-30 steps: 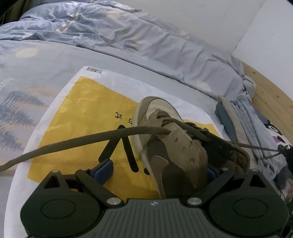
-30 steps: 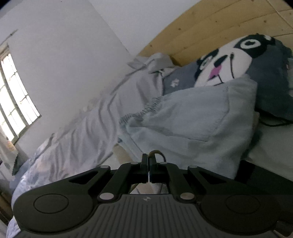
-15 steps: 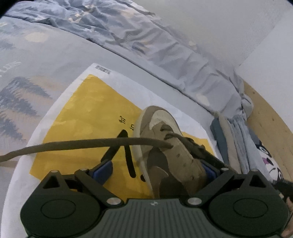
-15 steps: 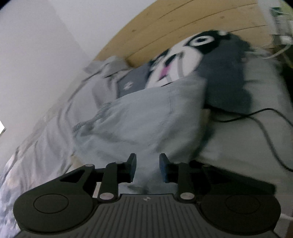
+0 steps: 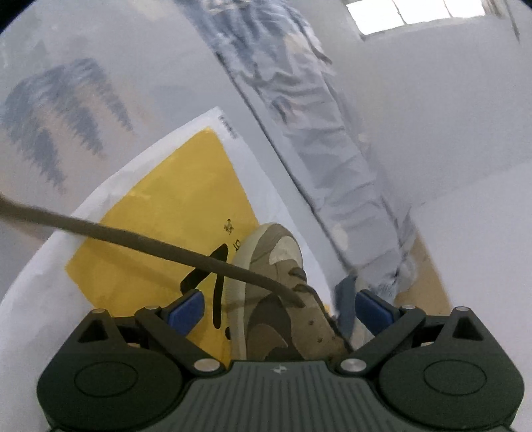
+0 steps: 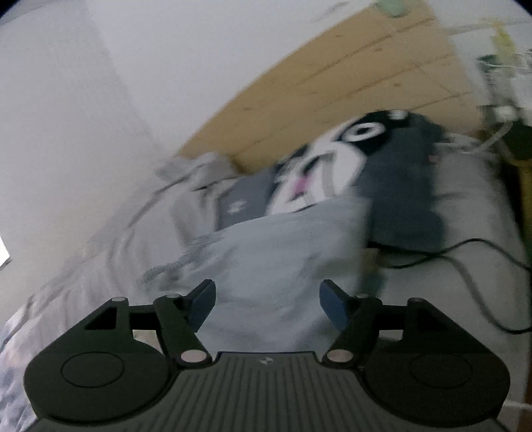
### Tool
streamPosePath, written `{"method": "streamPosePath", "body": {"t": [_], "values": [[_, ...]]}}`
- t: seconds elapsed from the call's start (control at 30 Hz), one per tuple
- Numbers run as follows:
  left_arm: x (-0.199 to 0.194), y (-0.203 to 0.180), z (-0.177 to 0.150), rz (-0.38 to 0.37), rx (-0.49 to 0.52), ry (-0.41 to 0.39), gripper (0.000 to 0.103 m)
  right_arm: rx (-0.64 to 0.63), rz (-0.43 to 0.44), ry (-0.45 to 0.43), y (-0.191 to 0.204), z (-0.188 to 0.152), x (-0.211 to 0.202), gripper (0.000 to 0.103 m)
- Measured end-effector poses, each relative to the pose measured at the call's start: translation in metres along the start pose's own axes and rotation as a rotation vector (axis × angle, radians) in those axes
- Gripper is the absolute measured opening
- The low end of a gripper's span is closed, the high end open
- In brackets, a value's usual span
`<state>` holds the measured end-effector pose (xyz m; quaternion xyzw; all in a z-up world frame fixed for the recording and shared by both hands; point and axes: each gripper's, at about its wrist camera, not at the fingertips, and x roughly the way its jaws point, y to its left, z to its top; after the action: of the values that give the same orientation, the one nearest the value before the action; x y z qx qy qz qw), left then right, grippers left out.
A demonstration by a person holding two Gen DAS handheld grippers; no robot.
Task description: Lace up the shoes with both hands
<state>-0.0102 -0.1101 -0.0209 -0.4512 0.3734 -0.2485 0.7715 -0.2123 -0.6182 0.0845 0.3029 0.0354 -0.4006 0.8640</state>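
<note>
A brown and tan suede shoe (image 5: 276, 275) lies on a yellow and white plastic bag (image 5: 159, 226), toe pointing away. My left gripper (image 5: 278, 310) is open and straddles the shoe's rear half; its blue pads (image 5: 184, 310) stand clear of the sides. A dark brown lace (image 5: 133, 241) stretches from the shoe's eyelets out past the left edge of the view. In the blurred right wrist view my right gripper (image 6: 267, 299) has its jaws opening, with nothing between them. It faces the pillows, and neither shoe nor lace shows there.
The bag rests on a grey sheet with a tree print (image 5: 66, 116). A crumpled duvet (image 5: 316, 133) runs along the wall under a window (image 5: 415, 13). Ahead of the right gripper lie a grey pillow (image 6: 282, 252), a panda cushion (image 6: 382, 159), a black cable (image 6: 465, 246) and a wooden headboard (image 6: 332, 83).
My right gripper was shut on a thin lace end and has since opened and swung right. The left view rolled and closed in on the shoe; the taut lace on its right is gone.
</note>
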Motion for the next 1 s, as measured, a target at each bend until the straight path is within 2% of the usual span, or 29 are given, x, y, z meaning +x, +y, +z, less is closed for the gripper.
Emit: {"method": "streamPosePath", "body": {"t": [0.13, 0.2, 0.37, 0.43, 0.53, 0.6, 0.67, 0.8, 0.87, 1.0], "values": [[-0.001, 0.014, 0.004, -0.028, -0.1, -0.043, 0.1, -0.083, 0.103, 0.005, 0.028, -0.011, -0.006, 0.073], [-0.005, 0.019, 0.006, -0.046, -0.127, -0.074, 0.1, -0.133, 0.156, 0.002, 0.044, -0.017, -0.011, 0.076], [-0.012, 0.021, 0.017, -0.033, -0.134, -0.148, 0.1, -0.288, 0.273, -0.066, 0.083, -0.034, -0.03, 0.089], [-0.017, 0.022, 0.022, -0.035, -0.136, -0.178, 0.1, -0.353, 0.314, -0.082, 0.098, -0.041, -0.038, 0.089], [-0.024, 0.024, 0.029, -0.042, -0.145, -0.215, 0.098, -0.426, 0.399, -0.061, 0.117, -0.051, -0.049, 0.089], [-0.026, 0.025, 0.034, -0.036, -0.15, -0.23, 0.092, -0.473, 0.452, -0.047, 0.129, -0.056, -0.056, 0.089], [-0.028, 0.027, 0.038, -0.028, -0.153, -0.242, 0.075, -0.521, 0.51, -0.036, 0.139, -0.062, -0.064, 0.089], [-0.032, 0.026, 0.045, -0.009, -0.14, -0.248, 0.054, -0.642, 0.615, -0.039, 0.161, -0.076, -0.084, 0.089], [-0.035, 0.02, 0.046, -0.006, -0.107, -0.248, 0.038, -0.695, 0.673, -0.028, 0.17, -0.087, -0.095, 0.089], [-0.036, 0.003, 0.048, -0.017, -0.008, -0.246, 0.025, -0.818, 0.79, -0.012, 0.191, -0.113, -0.121, 0.089]]}}
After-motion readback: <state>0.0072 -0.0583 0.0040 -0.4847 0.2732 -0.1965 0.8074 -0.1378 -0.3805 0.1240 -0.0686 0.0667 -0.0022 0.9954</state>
